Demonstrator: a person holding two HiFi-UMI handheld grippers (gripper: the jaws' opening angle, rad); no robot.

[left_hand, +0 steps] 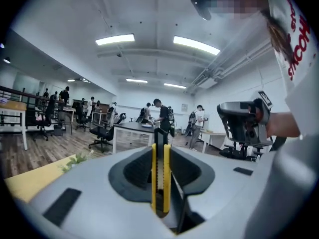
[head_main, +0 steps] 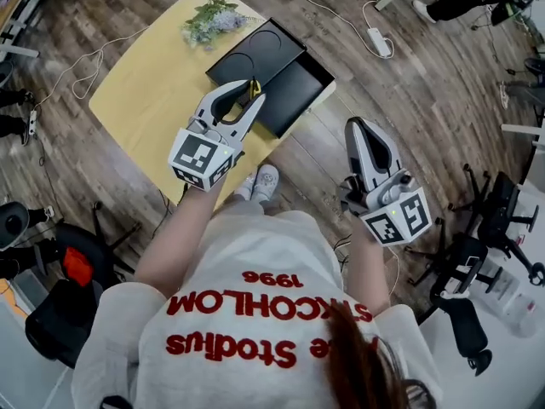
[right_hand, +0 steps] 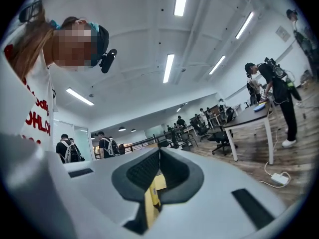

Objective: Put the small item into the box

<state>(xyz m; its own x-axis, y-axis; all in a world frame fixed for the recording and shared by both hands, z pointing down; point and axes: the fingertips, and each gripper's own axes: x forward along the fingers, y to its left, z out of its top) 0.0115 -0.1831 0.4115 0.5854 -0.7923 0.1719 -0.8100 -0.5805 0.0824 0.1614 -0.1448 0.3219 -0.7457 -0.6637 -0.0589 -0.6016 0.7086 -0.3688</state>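
Note:
A black box (head_main: 300, 85) lies open on the yellow table (head_main: 153, 92), with its lid (head_main: 254, 52) beside it at the far side. My left gripper (head_main: 253, 88) hovers over the table at the box's near-left edge. In the left gripper view its yellow pads (left_hand: 154, 173) stand close together, gripper (left_hand: 160, 148) shut on a small thin dark item (left_hand: 159, 135) that sticks up between them. My right gripper (head_main: 357, 128) is held off the table over the wooden floor. Its jaws are shut and hold nothing (right_hand: 159, 152). Both gripper views look out into the room, not at the box.
A bunch of pale flowers (head_main: 213, 20) lies at the table's far end. On the floor run white cables and a power strip (head_main: 379, 41). The person's shoes (head_main: 260, 181) show below the table edge. Office chairs (head_main: 498, 220) stand at the right.

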